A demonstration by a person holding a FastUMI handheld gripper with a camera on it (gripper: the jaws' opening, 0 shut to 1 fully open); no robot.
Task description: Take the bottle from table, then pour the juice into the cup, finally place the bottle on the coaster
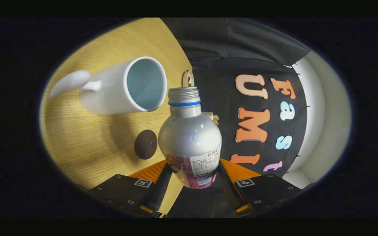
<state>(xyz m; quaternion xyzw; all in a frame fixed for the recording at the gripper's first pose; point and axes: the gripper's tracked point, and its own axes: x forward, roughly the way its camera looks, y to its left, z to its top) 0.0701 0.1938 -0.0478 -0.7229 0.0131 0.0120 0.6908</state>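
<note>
Gripper (pixel 192 173) holds the bottle (pixel 190 137) between both fingers, tilted, its open neck near the cup (pixel 123 87) rim on the worktop (pixel 87 144). Juice may miss the cup if the neck stays beside the rim. Coaster (pixel 145 144) lies near.

The bottle (pixel 190 144) label's small print is too blurred to read.

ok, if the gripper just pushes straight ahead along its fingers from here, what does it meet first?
The gripper is shut on the bottle, whose open neck leads. Straight ahead, the neck likely meets the white cup's rim first, though depth is unclear.
</note>
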